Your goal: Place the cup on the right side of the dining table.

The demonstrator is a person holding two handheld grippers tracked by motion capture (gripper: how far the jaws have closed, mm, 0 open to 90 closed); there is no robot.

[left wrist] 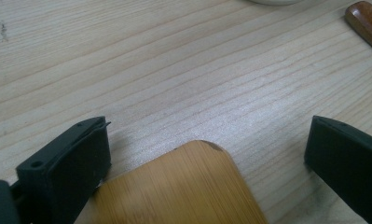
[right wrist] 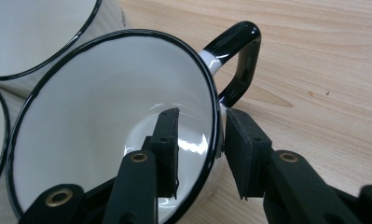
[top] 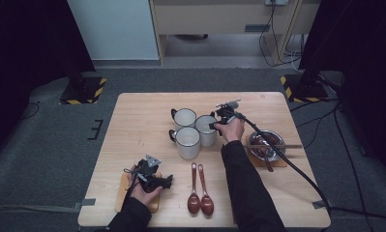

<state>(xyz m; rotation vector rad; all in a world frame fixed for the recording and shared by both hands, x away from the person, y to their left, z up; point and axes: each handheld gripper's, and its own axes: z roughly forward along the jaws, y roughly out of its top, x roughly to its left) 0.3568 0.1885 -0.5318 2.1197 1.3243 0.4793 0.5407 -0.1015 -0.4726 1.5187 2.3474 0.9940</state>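
Black jaws of the right hand-held gripper (right wrist: 200, 154) straddle the rim of a white enamel mug (right wrist: 109, 107): one pad sits inside the mug, the other outside its wall just below the black handle (right wrist: 237, 58). A narrow gap shows between the pads and the wall on both sides, so whether the pads already press on the rim cannot be told. In the high view this mug (top: 206, 129) stands at the right of a cluster of three near the middle of the bench (top: 137, 121), touching or just beside a second mug (top: 187, 142) in front of it and a third mug (top: 184, 117) behind. Right of the cluster lies a metal bowl (top: 267, 145) with chopsticks (top: 273, 146) laid across it. Two brown spoons (top: 200, 191) lie side by side near the front edge. At front left, the left hand-held gripper (top: 154, 180) rests over a bamboo coaster (left wrist: 183, 191), its jaws spread wide with the coaster's rounded corner between them, gripping nothing.
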